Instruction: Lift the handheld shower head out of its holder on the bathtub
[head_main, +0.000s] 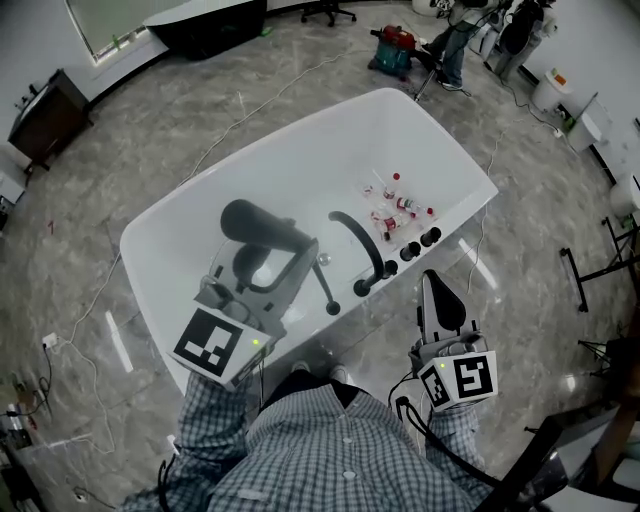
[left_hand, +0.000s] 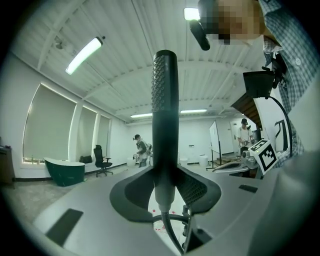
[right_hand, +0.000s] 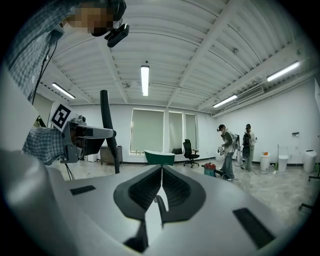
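The black handheld shower head (head_main: 262, 226) hangs above the white bathtub (head_main: 200, 190), and my left gripper (head_main: 262, 262) is shut on its handle. In the left gripper view the shower head (left_hand: 164, 125) stands upright between the pads, with its hose (left_hand: 170, 230) trailing down below. That hose (head_main: 325, 285) runs to the tub's near rim beside the black curved spout (head_main: 358, 245). My right gripper (head_main: 432, 282) hovers outside the tub at the lower right, shut and empty. In the right gripper view its pads (right_hand: 161, 187) meet, and the shower head (right_hand: 107, 130) shows at the left.
Black knobs (head_main: 418, 245) line the tub rim by the spout, and several small bottles (head_main: 395, 205) lie inside the tub. A red vacuum (head_main: 395, 45) and standing people are beyond it. A dark cabinet (head_main: 45, 115) stands far left. Cables cross the floor.
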